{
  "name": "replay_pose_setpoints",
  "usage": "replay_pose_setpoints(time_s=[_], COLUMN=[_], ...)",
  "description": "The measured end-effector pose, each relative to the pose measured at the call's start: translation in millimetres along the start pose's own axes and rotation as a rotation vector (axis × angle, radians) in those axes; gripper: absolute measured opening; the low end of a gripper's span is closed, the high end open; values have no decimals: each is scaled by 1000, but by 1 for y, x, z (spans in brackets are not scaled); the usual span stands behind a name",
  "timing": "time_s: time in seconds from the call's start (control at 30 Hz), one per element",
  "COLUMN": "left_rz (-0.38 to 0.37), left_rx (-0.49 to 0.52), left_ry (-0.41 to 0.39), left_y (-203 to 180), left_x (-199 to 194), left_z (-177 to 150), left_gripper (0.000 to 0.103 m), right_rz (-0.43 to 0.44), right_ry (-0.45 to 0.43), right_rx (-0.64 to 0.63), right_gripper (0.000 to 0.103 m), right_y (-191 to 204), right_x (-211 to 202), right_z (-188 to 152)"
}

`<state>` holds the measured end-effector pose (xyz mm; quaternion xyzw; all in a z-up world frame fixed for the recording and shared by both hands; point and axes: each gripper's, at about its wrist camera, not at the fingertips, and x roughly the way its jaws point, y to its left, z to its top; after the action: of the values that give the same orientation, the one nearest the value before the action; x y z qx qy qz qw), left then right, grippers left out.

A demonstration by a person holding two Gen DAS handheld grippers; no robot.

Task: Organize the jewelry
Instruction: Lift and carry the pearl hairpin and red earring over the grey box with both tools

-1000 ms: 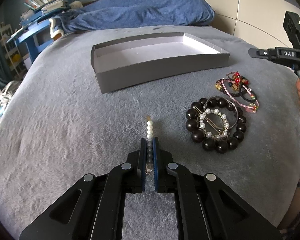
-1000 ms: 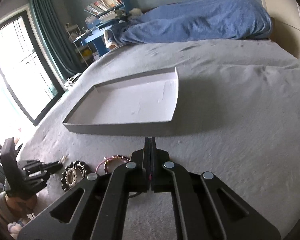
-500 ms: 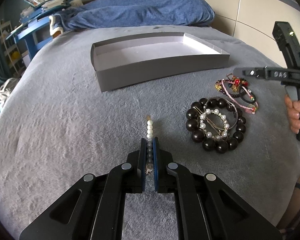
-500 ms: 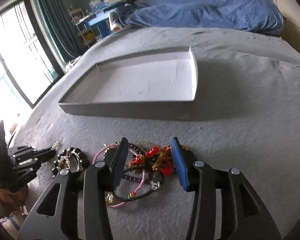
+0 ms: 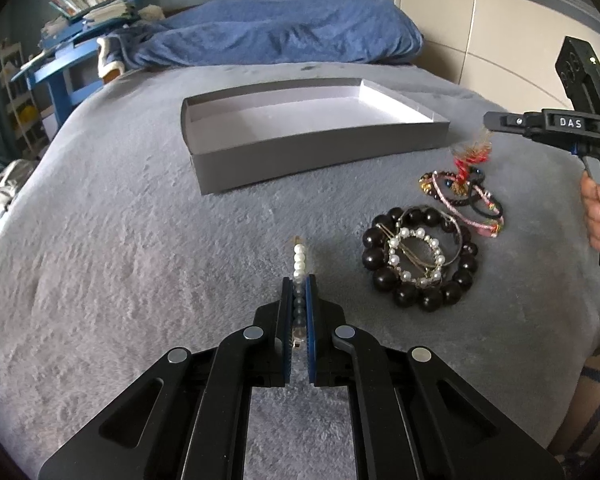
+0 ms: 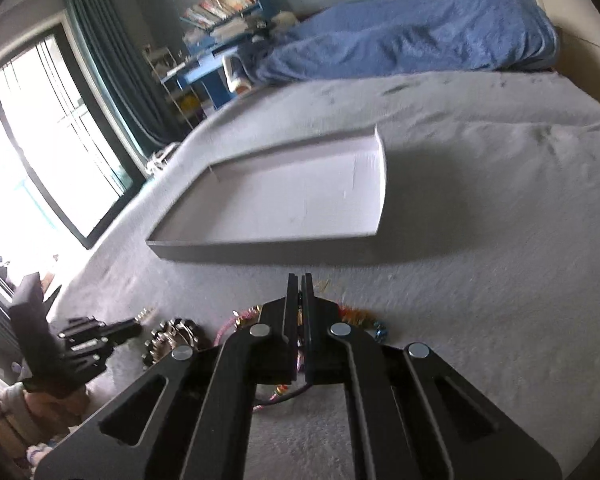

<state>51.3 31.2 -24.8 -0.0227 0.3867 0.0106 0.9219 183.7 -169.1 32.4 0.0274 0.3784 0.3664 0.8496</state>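
Note:
My left gripper (image 5: 299,280) is shut on a white pearl hair clip (image 5: 299,258) that lies low over the grey bed cover. To its right lie a black bead bracelet (image 5: 420,258) with a pearl ring (image 5: 416,256) inside it and a tangle of pink and black bands (image 5: 466,196). My right gripper (image 6: 299,280) is shut on a red and gold beaded piece (image 5: 470,156) and lifts it out of that tangle; it shows in the left wrist view (image 5: 496,122). An open grey box (image 5: 312,136) stands behind, also in the right wrist view (image 6: 292,204).
The grey bed cover (image 5: 120,260) spreads around. A blue blanket (image 5: 276,40) lies at the back. A blue desk with books (image 5: 80,40) stands at far left. A window with curtains (image 6: 60,132) is to the left in the right wrist view.
My right gripper opened over the tangle of bands, then shut on the red and gold piece and lifted it. My left gripper stayed still on the pearl clip.

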Motion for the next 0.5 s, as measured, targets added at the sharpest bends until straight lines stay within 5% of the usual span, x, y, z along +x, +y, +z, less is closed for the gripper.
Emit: replay_pose_setpoints(time_s=[0.2,0.5], left_rz=[-9,-11], left_rx=[-8,-9], left_ry=[-24,-105], left_y=[1,4], left_x=[-7,-34], left_z=[6,50], left_gripper=[6,6], right_rz=[-15,37], right_ry=[9,-102], right_rx=[-36,-19], right_gripper=[2,2], right_y=[2,10], right_x=[-1,-30], right_z=[2,28])
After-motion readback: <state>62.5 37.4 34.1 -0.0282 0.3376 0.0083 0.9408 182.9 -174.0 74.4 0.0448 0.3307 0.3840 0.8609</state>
